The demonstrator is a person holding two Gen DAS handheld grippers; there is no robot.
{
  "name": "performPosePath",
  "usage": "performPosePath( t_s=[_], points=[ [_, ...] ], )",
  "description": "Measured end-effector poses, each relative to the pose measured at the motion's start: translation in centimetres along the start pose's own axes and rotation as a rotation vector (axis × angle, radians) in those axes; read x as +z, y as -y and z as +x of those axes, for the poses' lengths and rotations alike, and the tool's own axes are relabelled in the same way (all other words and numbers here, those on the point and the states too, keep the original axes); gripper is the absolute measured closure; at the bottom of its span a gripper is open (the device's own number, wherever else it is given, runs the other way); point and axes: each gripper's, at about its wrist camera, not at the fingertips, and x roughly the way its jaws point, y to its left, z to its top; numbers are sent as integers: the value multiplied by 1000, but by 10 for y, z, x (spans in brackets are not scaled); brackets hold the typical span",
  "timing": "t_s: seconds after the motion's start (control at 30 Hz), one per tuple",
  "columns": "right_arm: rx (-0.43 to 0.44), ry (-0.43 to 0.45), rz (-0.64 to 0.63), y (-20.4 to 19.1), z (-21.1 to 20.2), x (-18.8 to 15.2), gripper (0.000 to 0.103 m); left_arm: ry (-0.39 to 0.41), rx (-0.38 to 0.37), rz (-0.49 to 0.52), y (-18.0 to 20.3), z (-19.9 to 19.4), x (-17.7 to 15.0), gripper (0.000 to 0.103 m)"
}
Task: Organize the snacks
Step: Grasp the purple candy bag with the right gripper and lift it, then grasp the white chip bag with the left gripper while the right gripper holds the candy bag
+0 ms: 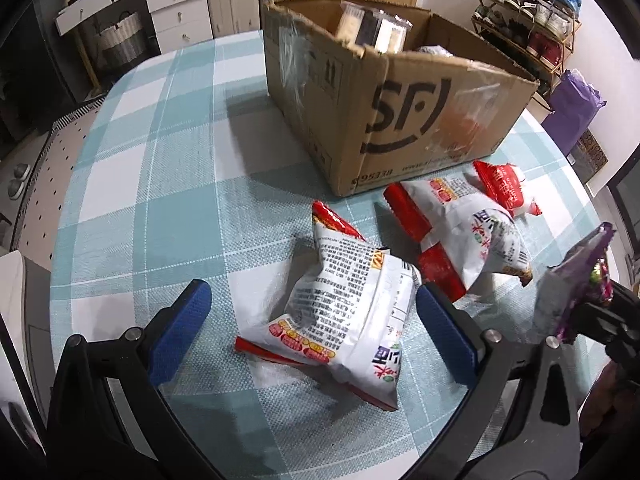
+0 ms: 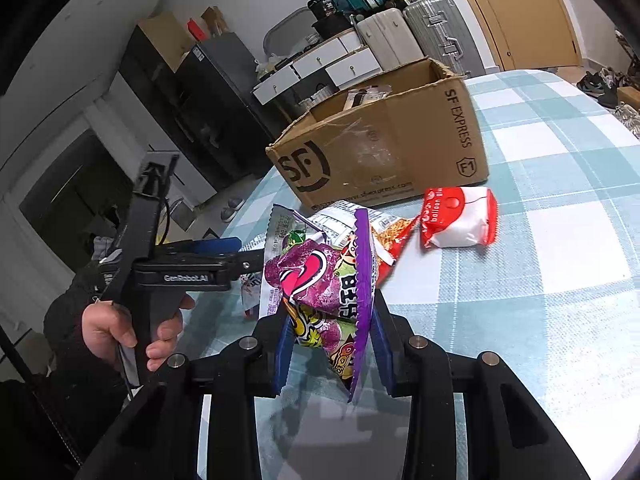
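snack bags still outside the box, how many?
4. White-and-red bag between the open left gripper fingers; second white-and-red bag behind it; small red-and-white bag near the cardboard box; purple bag in the right gripper. Others may be hidden.

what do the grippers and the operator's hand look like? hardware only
Left gripper: black linkage frame, silver pivot screws, blue ribbed pads. Right gripper: same build. In the right wrist view the left unit shows white "GenRobot.AI" lettering, a black cable and a bare hand with dark sleeve.
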Motion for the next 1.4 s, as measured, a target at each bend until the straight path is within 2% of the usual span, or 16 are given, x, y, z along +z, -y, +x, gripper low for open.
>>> performPosePath(
  t_s=[0.13, 0.23, 0.33, 0.4, 0.57, 1.07, 1.4],
  points=[
    [-7, 7, 8, -2, -4, 0, 69, -13, -6, 11, 3, 4, -1, 3],
    [-8, 12, 17, -3, -7, -2, 69, -30, -17, 14, 4, 8, -3, 10],
    [-15, 14, 15, -4, -8, -1, 69, -40, -36, 20, 5, 10, -7, 20],
    [-22, 17, 15, -4, -9, -1, 69, -47, -56, 40, 6, 10, -11, 36],
    [-96, 25, -15, -11, -15, 1, 69, -34, -102, 40, 2, 7, -18, 43],
    [-109, 36, -52, -16, -15, 8, 69, -19, -98, 26, 3, -7, -29, 45],
    [-91, 63, -47, -10, -22, 16, 69, 33, -107, 27, 4, -33, -25, 45]
  ],
)
